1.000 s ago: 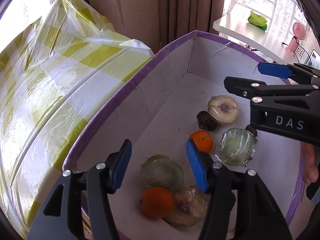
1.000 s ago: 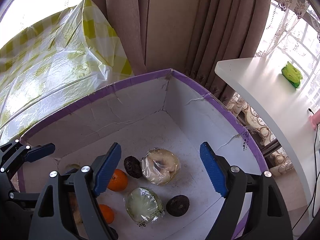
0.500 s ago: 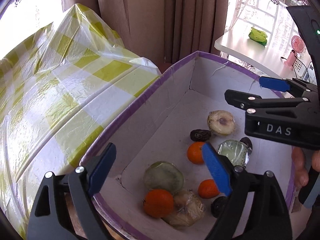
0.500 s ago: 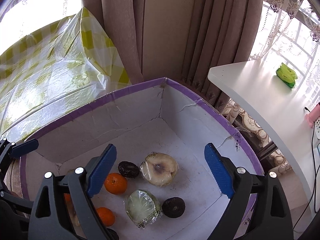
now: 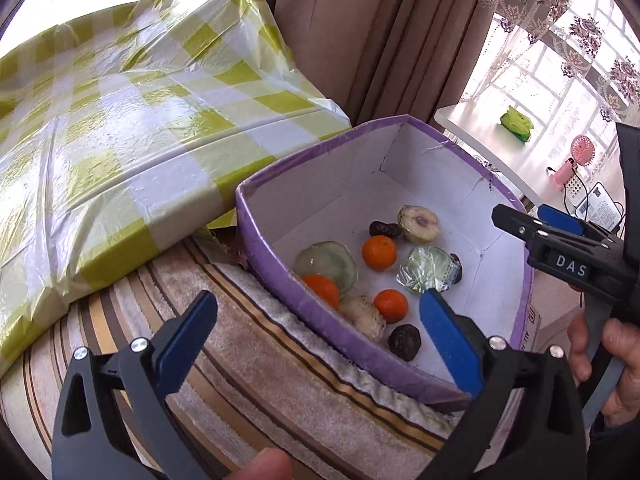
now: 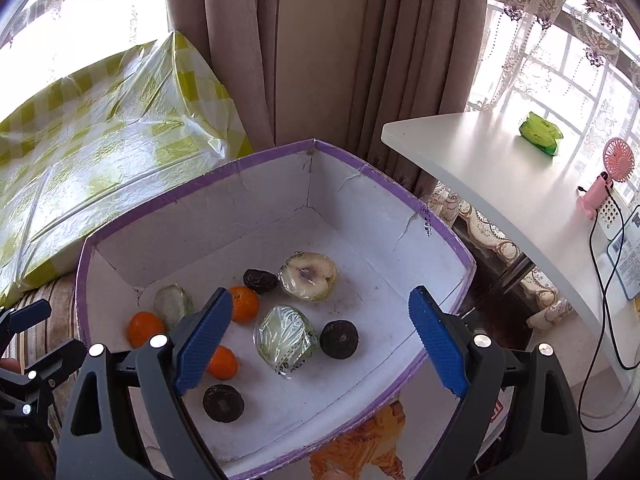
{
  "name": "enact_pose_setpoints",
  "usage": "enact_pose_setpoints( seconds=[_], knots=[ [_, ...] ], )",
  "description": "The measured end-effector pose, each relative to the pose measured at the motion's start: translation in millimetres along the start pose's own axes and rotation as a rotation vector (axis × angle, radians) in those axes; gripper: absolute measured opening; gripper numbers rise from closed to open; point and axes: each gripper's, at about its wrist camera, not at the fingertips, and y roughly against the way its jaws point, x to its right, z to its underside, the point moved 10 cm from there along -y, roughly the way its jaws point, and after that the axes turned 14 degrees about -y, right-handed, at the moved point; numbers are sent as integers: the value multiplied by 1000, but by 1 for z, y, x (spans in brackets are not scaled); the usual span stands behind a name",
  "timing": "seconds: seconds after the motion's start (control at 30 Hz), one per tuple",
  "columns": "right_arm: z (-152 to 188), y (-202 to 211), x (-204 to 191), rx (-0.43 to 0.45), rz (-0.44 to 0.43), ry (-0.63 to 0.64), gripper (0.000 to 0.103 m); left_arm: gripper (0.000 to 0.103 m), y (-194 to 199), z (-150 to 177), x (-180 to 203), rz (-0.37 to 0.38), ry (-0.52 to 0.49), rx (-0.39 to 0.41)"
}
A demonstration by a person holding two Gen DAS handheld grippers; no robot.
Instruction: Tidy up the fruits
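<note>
Left tool point(image 5: 316, 344): jaws wide apart and opening, nothing between the pads. It hangs over the striped cloth point(image 5: 256, 364) just outside the near wall of the box point(image 5: 320, 316). Right tool point(image 6: 320, 340): jaws apart, empty, above the near right part of the box.

Fruit is all on the box floor: three oranges (one at point(image 6: 244, 303)), a dark round fruit point(image 6: 223, 402) nearest, a second one point(image 6: 339, 339) to the right, a wrapped green fruit point(image 6: 285, 339) mid-floor, a wrapped cut fruit point(image 6: 308, 275) further back, and a dark wrinkled piece point(image 6: 260, 281) touching it. Two more wrapped pieces sit against the near left wall.

Risks, my read:
- The fruit is clustered. Going in for one orange, a pad could nudge its neighbour; the round ones will probably roll.
- The film wrap looks slick, so a pinch on a wrapped piece may slip or catch only the film.
- The box wall is tall. A low re-entry from the left tool's spot could hit the rim and shove the box.
- The tools are close together; both reaching in at once could clash.

Versus a second ago: the left tool was inside the box with its jaws much narrower, over the wrapped pieces; now it is out past the near wall. Right tool has pulled back too, jaws a bit wider. More of the box shows in both views. A third orange and the nearest dark fruit now visible.
</note>
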Motion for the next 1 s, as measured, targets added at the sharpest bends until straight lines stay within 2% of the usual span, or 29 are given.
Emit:
enact_pose_setpoints(
  seconds=[0.2,0.3,1.0],
  knots=[
    [32,16,4,-34,19,9,87,101,2,4,5,-50,-35,-6],
    [40,14,4,-48,26,10,87,101,3,3,5,-44,-31,5],
    [48,0,3,-79,15,-6,87,101,-3,8,6,-78,-72,-21]
  ],
)
